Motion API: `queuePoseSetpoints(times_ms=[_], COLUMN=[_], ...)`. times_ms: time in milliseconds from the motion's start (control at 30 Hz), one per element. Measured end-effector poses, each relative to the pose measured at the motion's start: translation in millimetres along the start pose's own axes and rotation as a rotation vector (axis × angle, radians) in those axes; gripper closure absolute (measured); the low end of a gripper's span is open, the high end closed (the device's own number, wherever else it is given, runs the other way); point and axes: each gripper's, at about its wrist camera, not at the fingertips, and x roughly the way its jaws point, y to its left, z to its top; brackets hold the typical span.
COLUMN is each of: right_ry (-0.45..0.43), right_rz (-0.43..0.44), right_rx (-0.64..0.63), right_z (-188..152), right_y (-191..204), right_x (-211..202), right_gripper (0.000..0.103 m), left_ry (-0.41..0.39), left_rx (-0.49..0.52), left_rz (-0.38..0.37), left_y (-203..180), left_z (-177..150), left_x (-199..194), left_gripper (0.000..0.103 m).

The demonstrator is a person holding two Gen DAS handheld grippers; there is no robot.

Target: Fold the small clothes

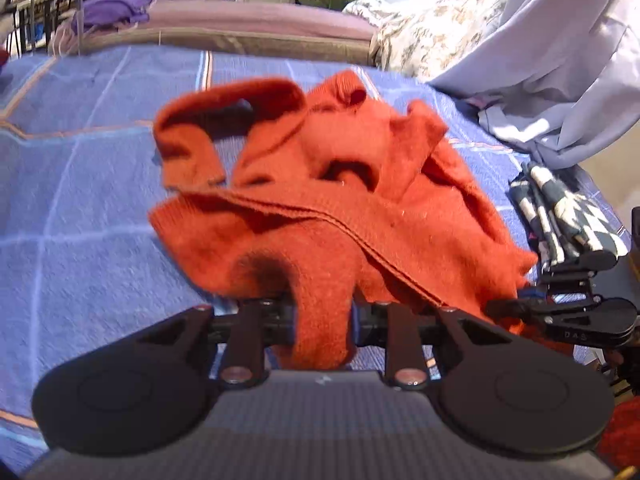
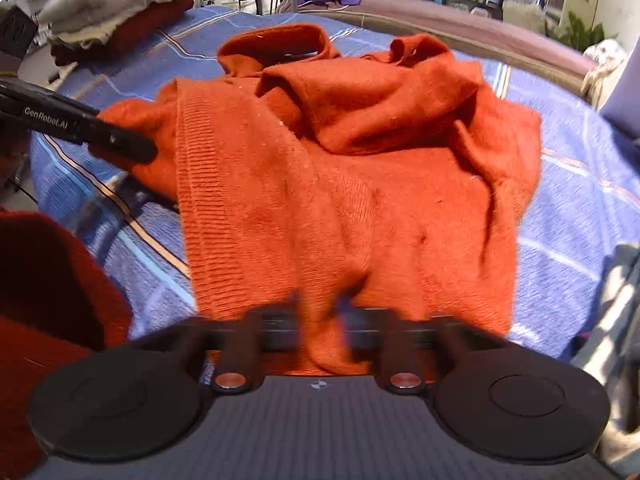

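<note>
A small orange knit sweater (image 1: 340, 184) lies crumpled on the blue checked bedspread (image 1: 80, 200). My left gripper (image 1: 322, 312) is shut on a fold at the sweater's ribbed hem; its fingertips are buried in the cloth. The sweater also fills the right wrist view (image 2: 340, 184), where my right gripper (image 2: 320, 320) is shut on another part of its edge, blurred. The left gripper (image 2: 120, 144) shows at that view's left edge, biting the hem corner. The right gripper (image 1: 560, 308) shows at the right edge of the left wrist view.
A dark checkered cloth (image 1: 560, 216) lies right of the sweater, with a lavender garment (image 1: 560, 80) behind it. A stack of folded clothes (image 2: 116, 24) sits at the far left of the bed. A red garment (image 2: 40, 300) lies near the left.
</note>
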Motion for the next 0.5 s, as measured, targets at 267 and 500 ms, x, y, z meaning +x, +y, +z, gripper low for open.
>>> queuePoseSetpoints(times_ms=[267, 500], right_ry=[0.063, 0.181], right_rz=[0.276, 0.281], right_rx=[0.021, 0.050], right_z=[1.0, -30.5], right_y=[10.2, 9.9], right_x=[-40.0, -26.7], right_gripper=[0.091, 0.068], left_ry=[0.076, 0.221], left_rx=[0.201, 0.106], left_rz=[-0.013, 0.030], left_y=[-5.4, 21.4], left_z=[8.6, -42.3], left_x=[-40.7, -25.2], left_gripper=[0.083, 0.071])
